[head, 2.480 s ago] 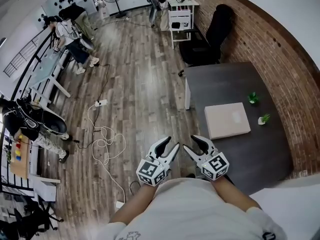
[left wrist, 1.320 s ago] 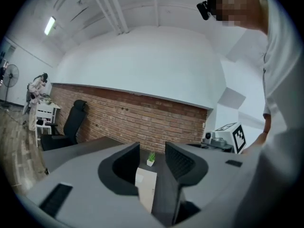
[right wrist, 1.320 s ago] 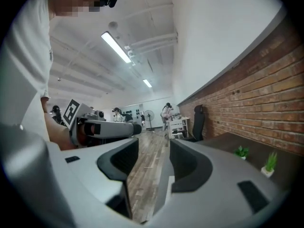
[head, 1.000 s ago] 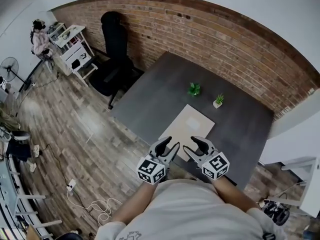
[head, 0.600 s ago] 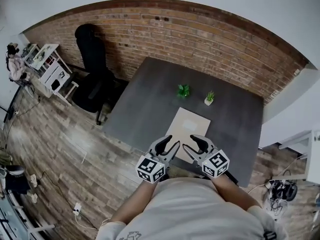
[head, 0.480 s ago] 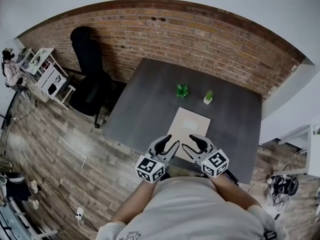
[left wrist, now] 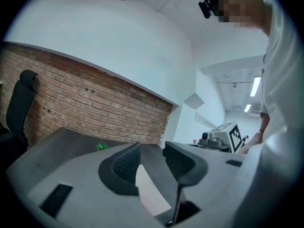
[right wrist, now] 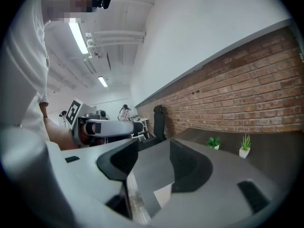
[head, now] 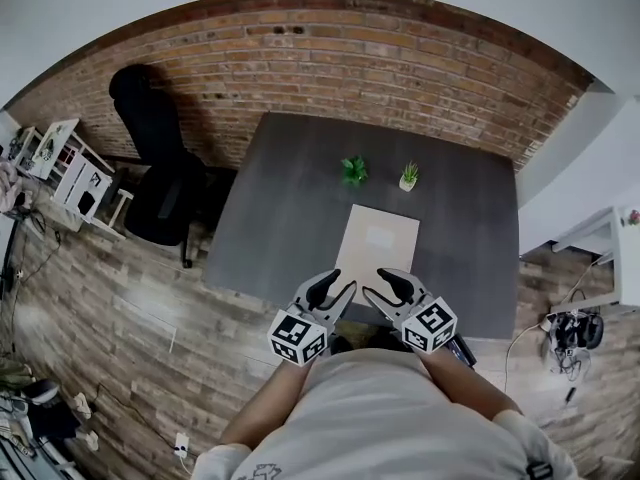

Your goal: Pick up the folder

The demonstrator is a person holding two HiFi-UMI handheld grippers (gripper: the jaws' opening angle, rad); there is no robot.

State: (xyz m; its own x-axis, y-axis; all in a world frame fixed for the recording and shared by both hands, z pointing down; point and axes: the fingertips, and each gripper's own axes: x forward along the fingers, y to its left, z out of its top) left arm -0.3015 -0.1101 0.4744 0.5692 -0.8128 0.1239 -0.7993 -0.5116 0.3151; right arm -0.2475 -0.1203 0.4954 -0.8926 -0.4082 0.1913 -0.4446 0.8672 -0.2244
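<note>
Nearest, the person's pale shirt (head: 380, 418) fills the bottom of the head view, w/ both forearms held out ahead. The left gripper (head: 335, 286) and right gripper (head: 382, 282) sit side by side, close but not touching, tips angled toward each other. In that view they overlap the near edge of the dark grey table (head: 270, 218).

Left gripper view: jaws apart, released, nothing btwn the ribbed pads; only tabletop and a pale slice of the folder (head: 375, 248) show through the gap. Right gripper view: same, jaws spread, nothing gripped, w/ table edge and a pale patch visible beyond the gap.

The folder lies flat on the table just beyond the gripper tips, approx. centred, long side running away from the person. Neither gripper touches it.

Past its far end stand 2 small plants, near each other: a leafy green plant (head: 353, 170) on the left and a spiky plant in a white pot (head: 408, 176) on the right.

Left of the table, a black office chair (head: 150, 158) stands on the wood floor (head: 120, 298); a white shelf unit (head: 62, 160) is farther left. A brick wall (head: 330, 58) runs behind the table's far edge.
</note>
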